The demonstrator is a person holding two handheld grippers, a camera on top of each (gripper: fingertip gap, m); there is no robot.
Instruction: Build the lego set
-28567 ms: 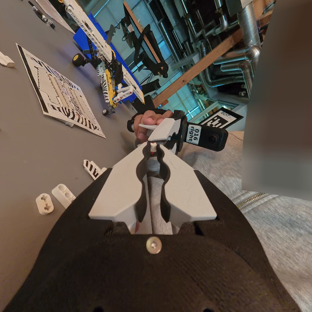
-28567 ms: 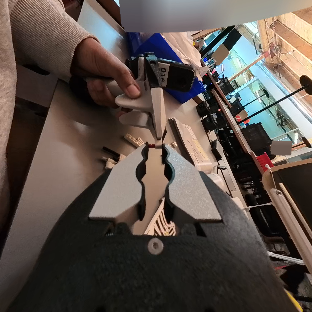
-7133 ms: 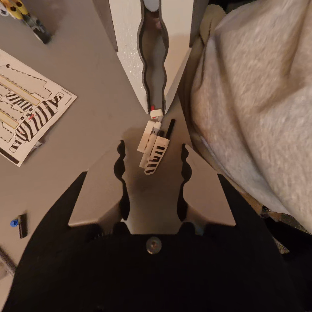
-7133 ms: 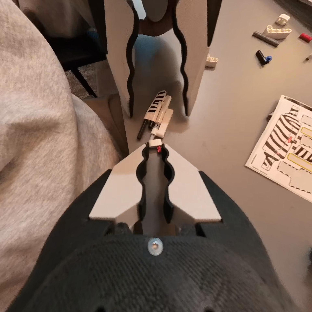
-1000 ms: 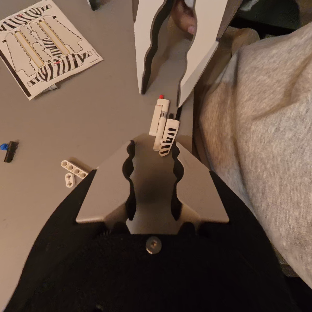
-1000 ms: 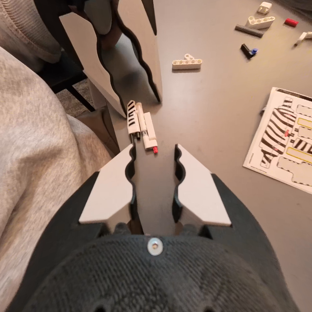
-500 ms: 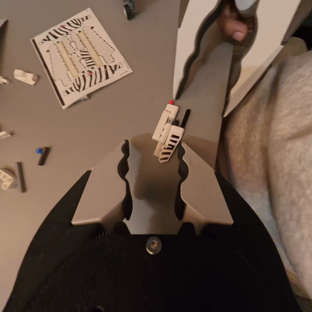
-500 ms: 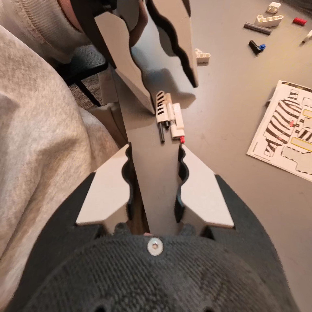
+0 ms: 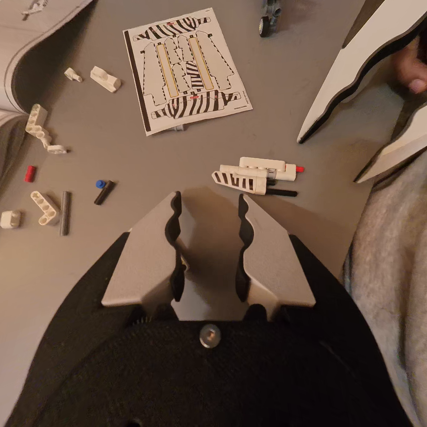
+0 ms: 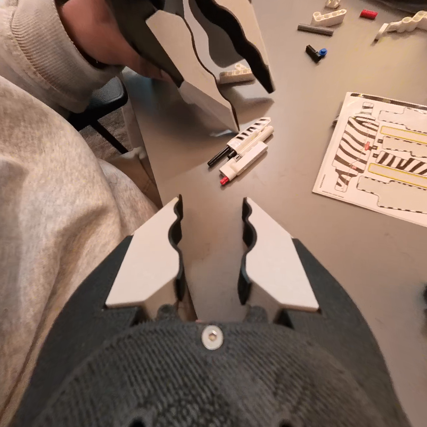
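A small white lego sub-assembly [image 9: 256, 175] with a zebra-striped panel, a black axle and a red pin lies loose on the grey table [image 9: 161, 161]. It also shows in the right wrist view [image 10: 245, 149]. My left gripper [image 9: 209, 198] is open and empty, just left of and in front of it. My right gripper [image 10: 211, 199] is open and empty, a short way back from the red pin end. Each view shows the other gripper's fingers [image 9: 346, 87] [image 10: 208, 76] beyond the assembly.
A zebra sticker sheet [image 9: 184, 69] [image 10: 381, 157] lies beyond. Loose parts sit left: white beams [image 9: 46, 208], grey axle [image 9: 64, 212], black-and-blue pin [image 9: 104, 190], red pin [image 9: 29, 173], white pieces [image 9: 105, 79]. A small wheel [image 9: 265, 25] sits far. A grey sweater [image 9: 392, 254] borders the table edge.
Both grippers have pulled back from the assembly and swung aside, the left one turning left so more loose parts show. The assembly stays on the table. Both remain open.
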